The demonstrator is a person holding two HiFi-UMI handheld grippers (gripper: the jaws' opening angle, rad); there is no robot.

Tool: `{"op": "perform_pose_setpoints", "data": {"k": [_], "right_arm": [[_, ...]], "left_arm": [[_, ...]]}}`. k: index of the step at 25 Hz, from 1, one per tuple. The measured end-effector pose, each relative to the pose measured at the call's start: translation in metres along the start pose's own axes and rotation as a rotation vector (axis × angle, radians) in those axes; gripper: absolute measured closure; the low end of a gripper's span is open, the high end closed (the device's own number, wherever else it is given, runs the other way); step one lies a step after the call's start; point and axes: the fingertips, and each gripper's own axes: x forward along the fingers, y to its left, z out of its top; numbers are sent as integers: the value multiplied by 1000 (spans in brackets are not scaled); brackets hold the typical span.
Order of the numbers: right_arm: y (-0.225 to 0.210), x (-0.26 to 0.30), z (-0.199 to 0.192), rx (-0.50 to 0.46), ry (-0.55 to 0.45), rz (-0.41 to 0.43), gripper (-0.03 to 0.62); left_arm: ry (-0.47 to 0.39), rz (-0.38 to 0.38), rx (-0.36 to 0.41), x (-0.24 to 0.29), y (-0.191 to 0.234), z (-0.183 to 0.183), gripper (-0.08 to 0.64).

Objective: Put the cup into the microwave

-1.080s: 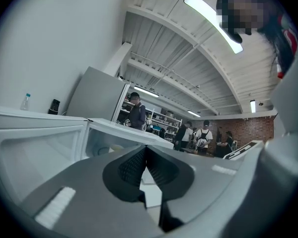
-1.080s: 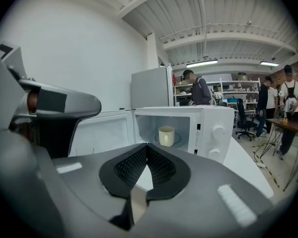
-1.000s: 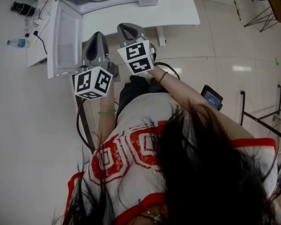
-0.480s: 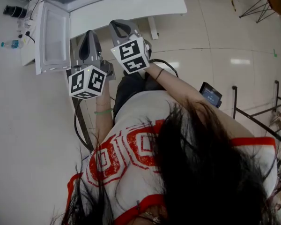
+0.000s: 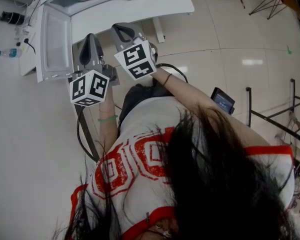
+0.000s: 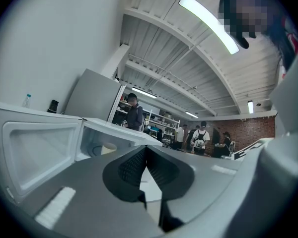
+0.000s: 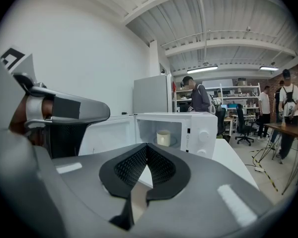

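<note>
Right hand-held gripper [image 7: 146,155] closed, empty, well short of cup [image 7: 163,138] inside microwave [image 7: 202,131].

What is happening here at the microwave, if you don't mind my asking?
A person holds a gripper in each hand, facing a white microwave on a white table. The cup already sits inside the microwave, whose door stands open. The left gripper and the right gripper are both shut and empty, in front of the microwave, touching nothing.

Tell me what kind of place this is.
Likely an open workshop or lab office: a vaulted ceiling with strip lights, office chairs, storage shelves, and a microwave on a white table.
</note>
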Motion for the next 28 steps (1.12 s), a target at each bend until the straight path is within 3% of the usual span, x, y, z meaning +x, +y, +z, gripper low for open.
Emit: {"op": "perform_pose_setpoints", "data": {"k": [16, 28], "right_arm": [[70, 3, 4, 33, -8, -8, 591], [58, 0, 5, -10, 11, 3, 591]], "left_arm": [[0, -44, -19, -46, 47, 8, 561], [-32, -77, -37, -33, 32, 11, 561]]}}
